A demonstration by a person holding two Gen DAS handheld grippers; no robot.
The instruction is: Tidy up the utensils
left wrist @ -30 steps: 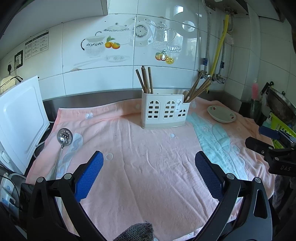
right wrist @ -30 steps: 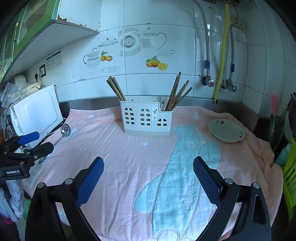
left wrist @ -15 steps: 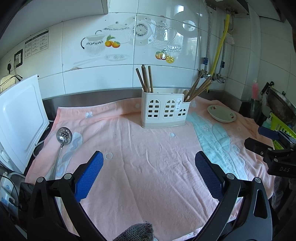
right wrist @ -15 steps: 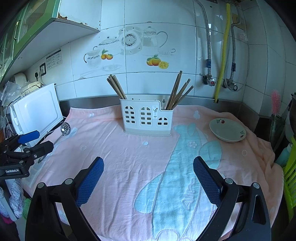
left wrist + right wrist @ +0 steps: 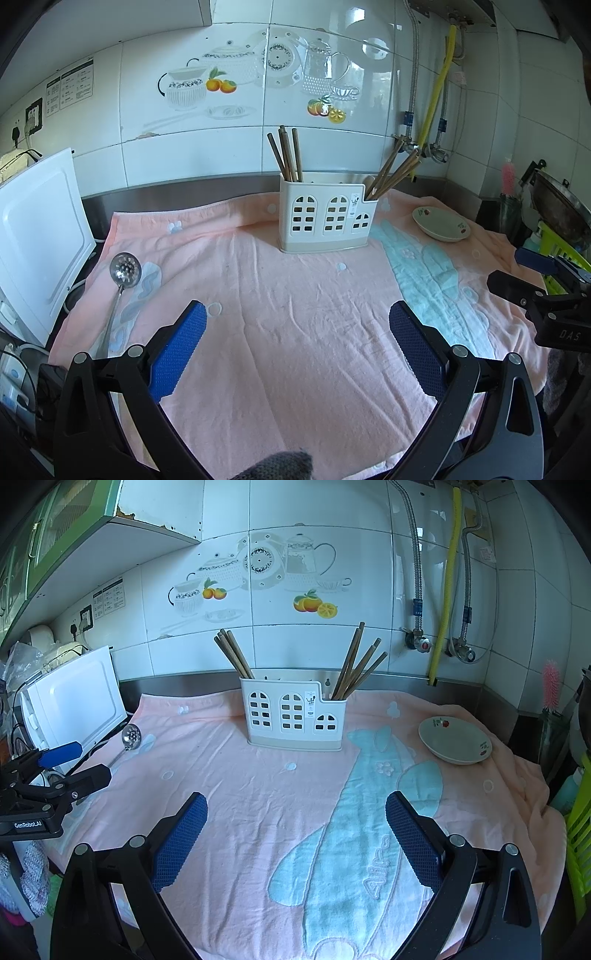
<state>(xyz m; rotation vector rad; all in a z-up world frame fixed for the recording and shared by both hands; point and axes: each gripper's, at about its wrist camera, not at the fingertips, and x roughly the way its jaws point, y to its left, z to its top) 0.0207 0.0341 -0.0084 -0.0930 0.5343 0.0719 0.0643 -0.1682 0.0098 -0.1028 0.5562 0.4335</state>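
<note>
A white utensil holder (image 5: 327,218) (image 5: 293,716) stands at the back of the pink towel (image 5: 295,314). Brown chopsticks (image 5: 286,155) (image 5: 232,653) stick up from its left end and more chopsticks (image 5: 397,173) (image 5: 360,661) from its right end. A metal slotted spoon (image 5: 123,271) (image 5: 129,738) lies on the towel's left side. My left gripper (image 5: 297,341) is open and empty above the towel's front middle; it also shows in the right wrist view (image 5: 74,764). My right gripper (image 5: 293,825) is open and empty over the towel's front right; it also shows in the left wrist view (image 5: 517,271).
A small white dish (image 5: 441,223) (image 5: 454,746) sits on the towel at the back right. A white appliance (image 5: 37,236) (image 5: 74,701) stands at the left edge. Pipes and valves (image 5: 439,642) run on the tiled wall. A green rack (image 5: 561,251) is at the right.
Both grippers have drifted back very slightly; the holder looks a touch lower and farther. Nothing was grasped or moved.
</note>
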